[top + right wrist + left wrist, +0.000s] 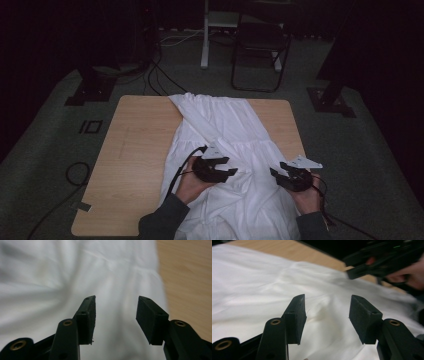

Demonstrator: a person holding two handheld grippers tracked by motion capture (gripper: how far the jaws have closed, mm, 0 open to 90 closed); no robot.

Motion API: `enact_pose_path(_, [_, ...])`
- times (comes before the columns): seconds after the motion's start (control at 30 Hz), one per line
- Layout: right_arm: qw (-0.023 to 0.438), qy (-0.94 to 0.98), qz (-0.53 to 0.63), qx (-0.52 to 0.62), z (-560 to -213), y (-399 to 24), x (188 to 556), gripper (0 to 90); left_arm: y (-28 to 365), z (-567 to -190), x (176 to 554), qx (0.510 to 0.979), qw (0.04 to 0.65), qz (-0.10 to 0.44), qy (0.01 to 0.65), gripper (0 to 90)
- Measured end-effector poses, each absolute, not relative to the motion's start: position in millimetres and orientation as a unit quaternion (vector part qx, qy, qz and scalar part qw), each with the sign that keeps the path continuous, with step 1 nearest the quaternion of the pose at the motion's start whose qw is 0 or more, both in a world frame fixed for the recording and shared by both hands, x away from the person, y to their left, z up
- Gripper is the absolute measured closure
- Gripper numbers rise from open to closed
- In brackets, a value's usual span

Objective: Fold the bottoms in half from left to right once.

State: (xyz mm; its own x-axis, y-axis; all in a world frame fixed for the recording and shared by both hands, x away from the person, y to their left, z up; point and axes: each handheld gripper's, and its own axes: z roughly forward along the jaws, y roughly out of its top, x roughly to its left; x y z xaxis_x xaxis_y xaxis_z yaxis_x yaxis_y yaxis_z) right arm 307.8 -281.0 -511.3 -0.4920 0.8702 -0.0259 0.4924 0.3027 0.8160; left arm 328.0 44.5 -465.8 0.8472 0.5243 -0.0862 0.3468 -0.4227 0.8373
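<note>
While both lie over it, white garment [225, 130] beneath left gripper [231, 167] and right gripper [276, 170], jaws apart, empty.

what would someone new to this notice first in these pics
A white garment sprawls down the middle of the wooden table, bright against the dark room. Over its near part the left gripper and right gripper are both open, with nothing between their fingers.

A dim recording lab or studio: a lone wooden table [135, 150] on grey carpet [45, 145], black stand feet [90, 90] at either side, cables [155, 75] trailing across the floor, a folding chair [260, 50] and a white post [205, 35] behind, dark curtains all round
</note>
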Motion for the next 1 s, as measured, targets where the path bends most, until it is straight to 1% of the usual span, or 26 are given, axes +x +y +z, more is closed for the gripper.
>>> enact_pose_path(0.1, [0.23,0.783,0.4,0.417,-502,-259,309,49.4,73,-469,328,0.832,0.458,0.122,0.289,47.0])
enact_pose_path(0.23, [0.221,0.797,0.399,0.395,-498,-235,316,47.5,119,-481,329,0.819,0.43,0.158,0.345,45.1])
enact_pose_path(0.4, [0.201,0.811,0.4,0.378,-500,-211,325,45.4,176,-510,332,0.794,0.395,0.18,0.426,42.1])
enact_pose_path(0.53, [0.189,0.82,0.389,0.375,-509,-194,334,41.7,200,-530,334,0.786,0.371,0.171,0.465,39.9])
enact_pose_path(0.6, [0.181,0.824,0.378,0.382,-517,-188,339,37.8,206,-540,335,0.786,0.361,0.161,0.476,39.2])
enact_pose_path(0.7, [0.169,0.831,0.358,0.392,-531,-181,346,30.9,207,-548,337,0.785,0.36,0.149,0.482,38.3])
enact_pose_path(0.73, [0.166,0.833,0.353,0.393,-534,-180,347,29.7,205,-550,337,0.787,0.357,0.148,0.481,38.0])
enact_pose_path(0.77, [0.16,0.838,0.342,0.394,-538,-180,349,30.5,204,-551,338,0.788,0.357,0.147,0.479,37.6])
enact_pose_path(0.8, [0.158,0.841,0.333,0.396,-539,-179,349,33.2,202,-553,338,0.788,0.358,0.142,0.48,37.6])
enact_pose_path(0.83, [0.152,0.851,0.32,0.388,-541,-178,349,50.2,201,-553,338,0.788,0.357,0.141,0.481,37.5])
enact_pose_path(0.87, [0.146,0.855,0.318,0.384,-542,-178,349,60.7,199,-555,339,0.788,0.357,0.14,0.481,37.5])
enact_pose_path(0.9, [0.142,0.859,0.317,0.375,-541,-178,348,73.2,198,-555,338,0.788,0.359,0.141,0.48,36.6])
enact_pose_path(0.93, [0.147,0.859,0.318,0.373,-539,-178,347,79.0,197,-555,338,0.788,0.361,0.138,0.479,36.4])
enact_pose_path(0.97, [0.153,0.855,0.323,0.375,-535,-181,345,83.0,196,-555,338,0.789,0.361,0.136,0.478,36.4])
enact_pose_path(1.0, [0.157,0.851,0.331,0.377,-532,-182,343,84.3,196,-555,337,0.788,0.363,0.135,0.478,36.1])
